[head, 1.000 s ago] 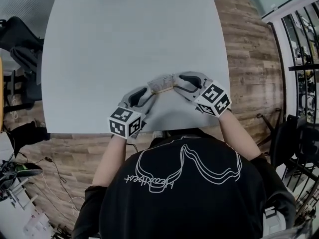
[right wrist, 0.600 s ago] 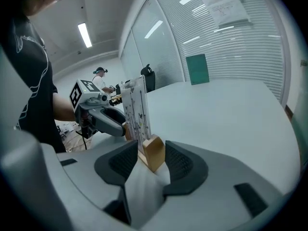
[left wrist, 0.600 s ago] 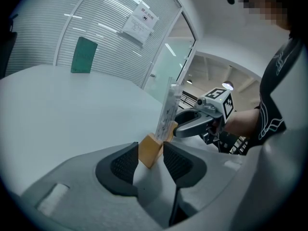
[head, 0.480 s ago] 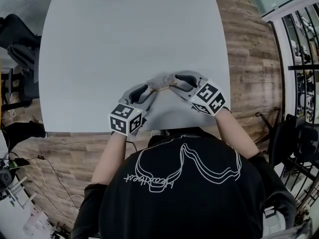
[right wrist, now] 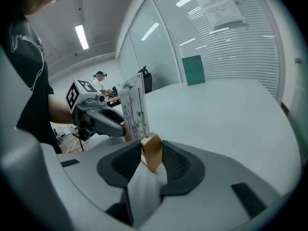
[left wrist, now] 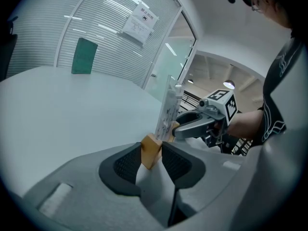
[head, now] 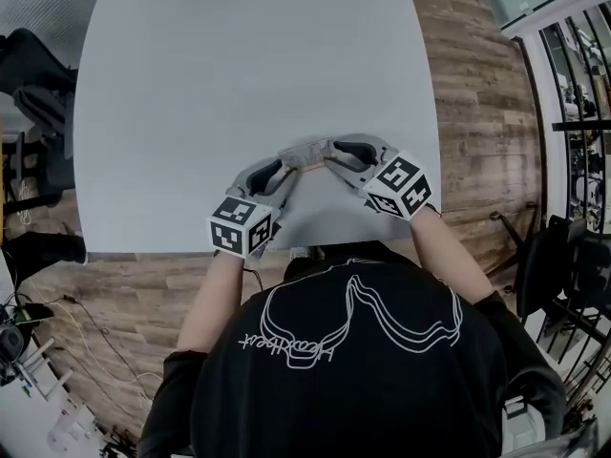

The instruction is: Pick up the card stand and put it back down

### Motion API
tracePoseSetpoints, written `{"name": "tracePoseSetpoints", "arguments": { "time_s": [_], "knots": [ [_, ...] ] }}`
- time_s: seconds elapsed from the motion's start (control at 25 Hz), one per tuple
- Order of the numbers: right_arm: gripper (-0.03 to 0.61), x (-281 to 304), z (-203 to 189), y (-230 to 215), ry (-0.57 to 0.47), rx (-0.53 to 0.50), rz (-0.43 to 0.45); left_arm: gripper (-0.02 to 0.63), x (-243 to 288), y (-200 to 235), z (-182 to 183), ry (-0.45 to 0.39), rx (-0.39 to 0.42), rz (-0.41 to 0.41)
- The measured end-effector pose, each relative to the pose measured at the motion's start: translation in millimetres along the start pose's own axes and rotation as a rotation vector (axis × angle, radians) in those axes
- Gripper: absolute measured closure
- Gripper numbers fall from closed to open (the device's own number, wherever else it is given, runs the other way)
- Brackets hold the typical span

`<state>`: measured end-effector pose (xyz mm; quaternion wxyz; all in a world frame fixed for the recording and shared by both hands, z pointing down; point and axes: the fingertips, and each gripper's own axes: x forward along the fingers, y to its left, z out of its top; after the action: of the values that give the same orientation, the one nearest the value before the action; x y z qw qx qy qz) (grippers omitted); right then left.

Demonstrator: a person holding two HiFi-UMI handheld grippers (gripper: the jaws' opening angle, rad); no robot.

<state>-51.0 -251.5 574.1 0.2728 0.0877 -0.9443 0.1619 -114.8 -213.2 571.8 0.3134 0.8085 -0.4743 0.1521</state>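
The card stand (head: 307, 153), a narrow wooden base with an upright clear card holder, rests on the white table (head: 239, 65) near its front edge. My left gripper (head: 286, 172) is at its left end and my right gripper (head: 329, 158) at its right end. In the left gripper view the wooden end (left wrist: 150, 150) sits between the closing jaws with both pads against it. In the right gripper view the other wooden end (right wrist: 151, 150) is likewise pinched between closing jaws. The printed card (right wrist: 134, 109) stands upright between the two grippers.
A green object (left wrist: 83, 56) stands at the table's far edge. Dark chairs (head: 29, 93) are left of the table and a black rack (head: 582, 113) is at the right, on the wood floor. The table's front edge lies just behind the grippers.
Both grippers have edged in toward the stand's ends and their jaws have narrowed onto the wooden base. The stand still rests on the table.
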Motion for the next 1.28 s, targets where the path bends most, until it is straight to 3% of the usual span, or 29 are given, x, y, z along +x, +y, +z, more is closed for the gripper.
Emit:
{"name": "tracePoseSetpoints", "arguments": {
  "time_s": [0.4,1.28],
  "knots": [
    [0.443,-4,1,0,-0.019,0.015,-0.035,0.479,1,-2,3,-0.008,-0.010,0.042],
    [0.443,-31,28,33,-0.068,0.043,-0.101,0.491,-36,-22,25,-0.029,0.038,0.037]
  ]
}}
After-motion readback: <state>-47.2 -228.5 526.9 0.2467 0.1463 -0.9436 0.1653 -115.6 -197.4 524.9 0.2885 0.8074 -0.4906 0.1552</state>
